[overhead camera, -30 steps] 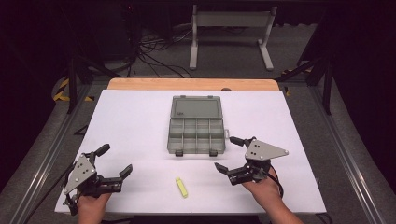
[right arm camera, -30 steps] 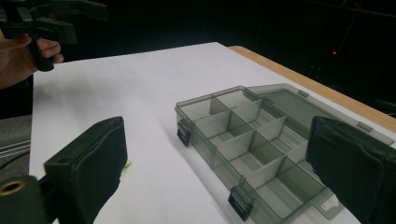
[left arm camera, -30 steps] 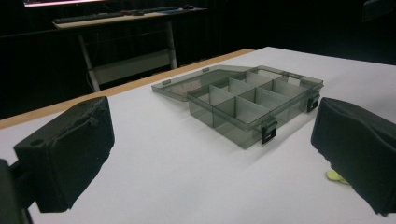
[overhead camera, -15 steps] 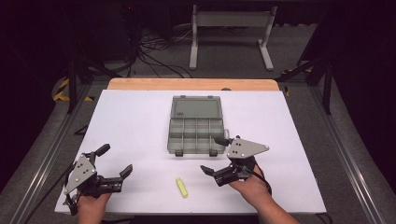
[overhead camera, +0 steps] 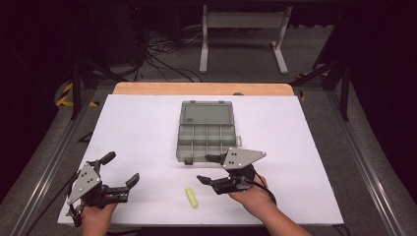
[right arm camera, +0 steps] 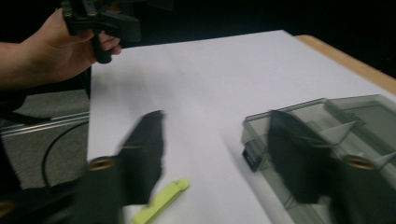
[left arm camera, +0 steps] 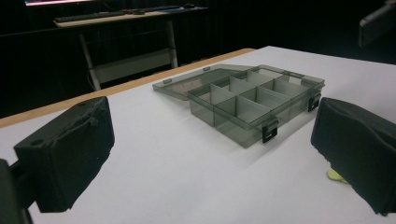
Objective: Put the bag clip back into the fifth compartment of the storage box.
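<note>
My right gripper (overhead camera: 212,169) hangs with jaws wide and empty, just right of the yellow clip (overhead camera: 191,197) on the white worktop (overhead camera: 305,147). My left gripper (overhead camera: 120,169) is likewise wide and empty. The clip looks light, stiff and slick; I'd pinch its long sides mid-length. The open box (overhead camera: 205,135) sits behind.

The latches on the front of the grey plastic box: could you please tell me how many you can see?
2. One latch sits on the box's front wall near one corner, the other latch near the opposite front corner. Both hang open, since the lid lies flat behind.
</note>
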Motion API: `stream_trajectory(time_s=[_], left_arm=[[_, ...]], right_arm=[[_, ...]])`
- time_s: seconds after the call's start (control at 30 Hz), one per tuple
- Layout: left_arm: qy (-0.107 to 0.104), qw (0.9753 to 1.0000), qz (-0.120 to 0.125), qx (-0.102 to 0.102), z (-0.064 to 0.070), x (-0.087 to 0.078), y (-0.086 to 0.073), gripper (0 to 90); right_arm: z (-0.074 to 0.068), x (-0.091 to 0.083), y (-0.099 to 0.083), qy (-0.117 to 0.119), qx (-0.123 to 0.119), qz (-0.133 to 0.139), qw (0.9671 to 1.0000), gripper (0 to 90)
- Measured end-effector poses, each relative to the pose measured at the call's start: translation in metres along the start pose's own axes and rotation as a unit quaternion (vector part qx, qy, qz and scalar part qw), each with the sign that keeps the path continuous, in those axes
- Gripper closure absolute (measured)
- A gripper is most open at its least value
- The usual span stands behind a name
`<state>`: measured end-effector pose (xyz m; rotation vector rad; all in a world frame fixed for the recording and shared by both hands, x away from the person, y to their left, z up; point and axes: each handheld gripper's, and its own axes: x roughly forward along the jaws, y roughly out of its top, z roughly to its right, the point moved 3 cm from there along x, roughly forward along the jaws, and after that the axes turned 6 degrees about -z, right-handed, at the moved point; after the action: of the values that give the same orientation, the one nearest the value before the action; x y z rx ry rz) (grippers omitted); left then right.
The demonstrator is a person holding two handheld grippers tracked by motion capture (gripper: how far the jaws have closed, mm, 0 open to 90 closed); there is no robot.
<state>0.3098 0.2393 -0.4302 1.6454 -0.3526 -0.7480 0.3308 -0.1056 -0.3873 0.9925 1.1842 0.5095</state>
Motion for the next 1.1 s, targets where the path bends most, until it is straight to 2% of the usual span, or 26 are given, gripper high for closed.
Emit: stream_trajectory(time_s=[0.1,0.17,0.2,0.33,0.43,0.57,0.73,0.9,0.93,1.0,1.03,1.1], left_arm=[[0.0,1.0,0.0,0.001,0.0,0.0,0.0,0.3],[0.0,1.0,0.0,0.001,0.0,0.0,0.0,0.3],[-0.001,1.0,0.0,0.001,0.0,0.0,0.0,0.3],[-0.001,1.0,-0.001,0.003,0.001,0.0,0.0,0.4],[-0.002,1.0,-0.003,0.003,0.001,0.001,0.0,0.4],[-0.002,1.0,-0.003,0.003,0.001,0.001,0.0,0.5],[-0.007,0.9999,-0.009,0.005,0.001,0.001,0.0,0.7],[-0.008,0.9999,-0.01,0.006,0.001,0.002,0.0,0.7],[-0.008,0.9999,-0.01,0.006,0.001,0.002,0.0,0.7],[-0.008,0.9999,-0.011,0.006,0.001,0.001,-0.001,0.7],[-0.008,0.9999,-0.01,0.006,0.001,0.001,-0.001,0.7],[-0.008,0.9999,-0.011,0.006,0.001,0.001,-0.001,0.8]], right_arm=[[-0.006,0.003,0.002,0.023,-0.016,-0.015,0.9995,76.9],[-0.01,0.005,0.002,0.039,-0.024,-0.024,0.9986,89.6],[-0.01,0.005,0.002,0.039,-0.024,-0.024,0.9986,89.6],[-0.014,0.012,0.003,0.069,-0.028,-0.063,0.9952,90.0],[-0.017,0.019,0.002,0.089,-0.03,-0.098,0.9908,90.0],[-0.023,0.029,-0.001,0.104,-0.039,-0.137,0.9843,90.0],[-0.03,0.044,-0.008,0.114,-0.042,-0.173,0.9774,90.0],[-0.036,0.058,-0.014,0.129,-0.042,-0.208,0.9687,90.0],[-0.036,0.058,-0.014,0.129,-0.042,-0.208,0.9687,90.0],[-0.039,0.063,-0.016,0.133,-0.041,-0.216,0.9663,90.0],[-0.04,0.065,-0.018,0.138,-0.043,-0.225,0.9635,90.0],[-0.041,0.067,-0.02,0.135,-0.042,-0.229,0.9631,90.0]])
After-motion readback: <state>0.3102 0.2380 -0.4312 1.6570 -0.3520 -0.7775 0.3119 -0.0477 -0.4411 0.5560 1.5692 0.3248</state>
